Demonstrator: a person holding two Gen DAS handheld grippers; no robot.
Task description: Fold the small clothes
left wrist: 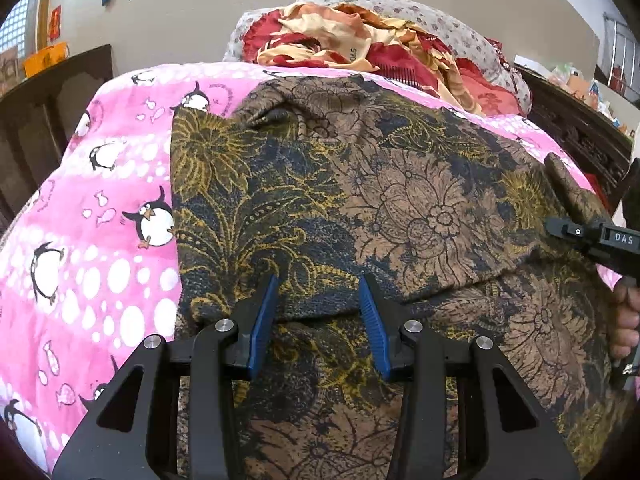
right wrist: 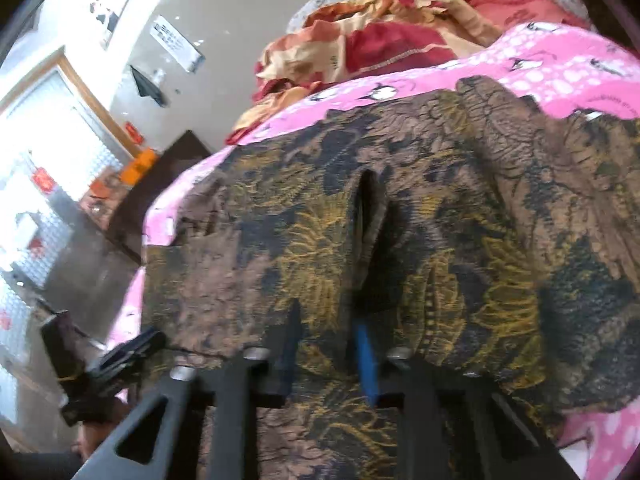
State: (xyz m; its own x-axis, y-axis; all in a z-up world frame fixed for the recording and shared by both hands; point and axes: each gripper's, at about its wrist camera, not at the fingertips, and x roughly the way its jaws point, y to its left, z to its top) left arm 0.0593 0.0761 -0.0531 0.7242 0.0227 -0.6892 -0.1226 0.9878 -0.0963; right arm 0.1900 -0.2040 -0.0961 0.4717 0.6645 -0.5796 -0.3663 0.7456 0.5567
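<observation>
A brown, black and gold floral garment (left wrist: 360,208) lies spread on a pink penguin blanket (left wrist: 100,208); it also fills the right wrist view (right wrist: 400,240). My left gripper (left wrist: 319,284) is open, its blue-padded fingers just over a folded edge of the garment, with nothing between them. My right gripper (right wrist: 332,320) has its fingertips buried under a raised fold of the garment, and the cloth hides the gap between them. The right gripper also shows at the right edge of the left wrist view (left wrist: 592,236), at the garment's right side.
A heap of red, cream and grey spotted bedding (left wrist: 380,40) lies at the far end of the bed. Dark wooden furniture (left wrist: 56,92) stands to the left and another piece (left wrist: 580,132) to the right. The blanket (right wrist: 560,64) shows past the garment's far edge.
</observation>
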